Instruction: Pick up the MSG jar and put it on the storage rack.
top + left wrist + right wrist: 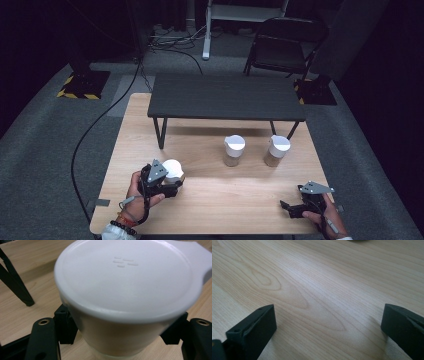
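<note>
White-lidded jar (173,170) near the front left of the wooden table (215,200), clamped between the black jaws of the left gripper (176,189). Seen close in the left gripper view: same jar (125,302), round white lid with a small tab at the upper right and a few faint raised dashes on top, translucent wall below showing a pale beige fill; what the fill is cannot be told. One jaw pressed against each side of the jar body, just under the lid's rim. Left hand (140,192) wrapped around the gripper body, grey three-cornered plate on top, cable trailing back toward the wrist.

Farther back, two more lidded jars standing upright on the table: one (234,150) near the middle, another (276,150) just to its right, apart from each other, both white-lidded with a tan fill visible in the lower part. Well apart from the held jar.

Behind them, a low dark bench (225,97) with black legs, standing on the far half of the table.

Right gripper (289,207) at the front right corner, held by the right hand (325,217), well apart from every jar. Jaws spread wide in the right gripper view, bare wood grain (317,290) between them, nothing gripped.
</note>
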A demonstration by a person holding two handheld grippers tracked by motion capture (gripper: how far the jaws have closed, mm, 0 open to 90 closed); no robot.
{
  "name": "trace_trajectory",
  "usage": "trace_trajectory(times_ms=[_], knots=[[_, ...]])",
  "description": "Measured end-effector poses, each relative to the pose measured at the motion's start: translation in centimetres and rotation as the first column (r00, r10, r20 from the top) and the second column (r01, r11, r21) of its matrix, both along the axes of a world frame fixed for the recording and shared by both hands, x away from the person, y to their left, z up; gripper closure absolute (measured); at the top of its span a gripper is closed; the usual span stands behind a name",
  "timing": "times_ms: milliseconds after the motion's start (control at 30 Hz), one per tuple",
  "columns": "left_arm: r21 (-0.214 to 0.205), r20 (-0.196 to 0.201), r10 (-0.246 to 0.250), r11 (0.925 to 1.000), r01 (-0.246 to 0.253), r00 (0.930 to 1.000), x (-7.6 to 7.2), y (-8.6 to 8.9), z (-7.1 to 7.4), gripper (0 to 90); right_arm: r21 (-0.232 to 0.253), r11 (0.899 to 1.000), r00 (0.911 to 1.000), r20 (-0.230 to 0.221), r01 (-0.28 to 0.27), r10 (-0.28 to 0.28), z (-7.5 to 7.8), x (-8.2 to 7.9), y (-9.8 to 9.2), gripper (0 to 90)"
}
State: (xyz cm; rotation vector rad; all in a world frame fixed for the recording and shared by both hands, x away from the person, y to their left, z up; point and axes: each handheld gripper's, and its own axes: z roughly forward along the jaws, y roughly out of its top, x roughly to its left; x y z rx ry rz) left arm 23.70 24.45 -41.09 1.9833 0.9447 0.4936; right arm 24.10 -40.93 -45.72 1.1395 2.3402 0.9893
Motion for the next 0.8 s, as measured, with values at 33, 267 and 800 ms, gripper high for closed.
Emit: trace_trajectory(times_ms=[33, 267, 800], knots=[[-0.005, 0.002, 0.001, 1.0, -0.001, 1.0, 0.0, 0.0, 0.1, 30.2, 0.0, 1.0, 1.0, 0.0, 0.0, 0.0, 0.0, 0.0, 0.0, 0.0], [-0.015, 0.021, 0.011, 0.9998, -0.01, 0.9997, 0.1, -0.3, 1.0, 30.2, 0.0, 1.0, 1.0, 0.0, 0.0, 0.0, 0.0, 0.0, 0.0, 0.0], [-0.075, 0.038, 0.056, 0.9958, -0.053, 0.9977, 1.0, -1.1, 3.5, 30.2, 0.0, 1.0, 1.0, 0.0, 0.0, 0.0, 0.0, 0.0, 0.0, 0.0]])
